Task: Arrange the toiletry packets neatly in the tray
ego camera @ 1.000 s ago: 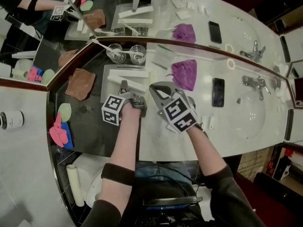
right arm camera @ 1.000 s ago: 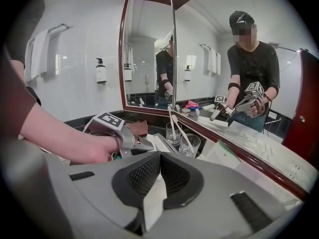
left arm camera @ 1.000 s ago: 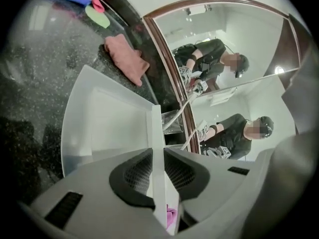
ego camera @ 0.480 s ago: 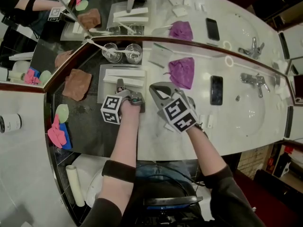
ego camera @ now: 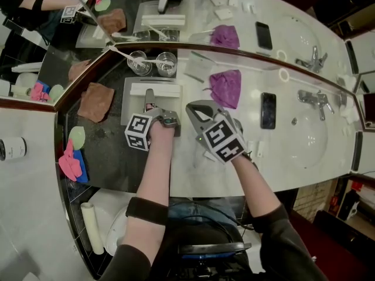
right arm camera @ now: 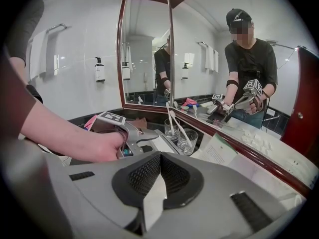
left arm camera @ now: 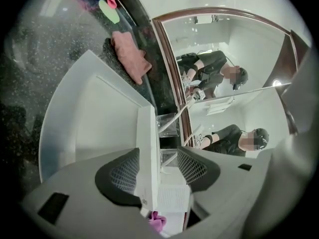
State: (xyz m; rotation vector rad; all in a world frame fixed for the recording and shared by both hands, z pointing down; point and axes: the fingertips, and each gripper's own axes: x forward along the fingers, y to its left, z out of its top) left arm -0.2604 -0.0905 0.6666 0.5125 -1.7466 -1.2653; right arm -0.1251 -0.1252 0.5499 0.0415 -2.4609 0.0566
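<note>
A pale rectangular tray (ego camera: 131, 111) sits on the dark counter; in the left gripper view its floor (left arm camera: 89, 113) fills the left side. A long white packet (ego camera: 155, 89) lies along the tray's far edge. My left gripper (ego camera: 150, 100) straddles one end of that packet (left arm camera: 148, 148). Its jaws have just been opening, and a gap shows between the packet and one pad. My right gripper (ego camera: 195, 113) hovers just right of the tray, shut on a thin white packet (right arm camera: 153, 199) that pokes out between its pads.
Two glasses with toothbrushes (ego camera: 153, 64) stand behind the tray against the mirror. A brown cloth (ego camera: 97, 102) lies to the left, a purple cloth (ego camera: 225, 88), a leaflet (ego camera: 199, 70) and a phone (ego camera: 268, 110) to the right. Small white packets (ego camera: 258, 150) lie near the sink (ego camera: 316, 136).
The left jaws have spread apart around the long packet. The slanted packet now lies straight along the tray's far edge. The right gripper has stayed in place.
</note>
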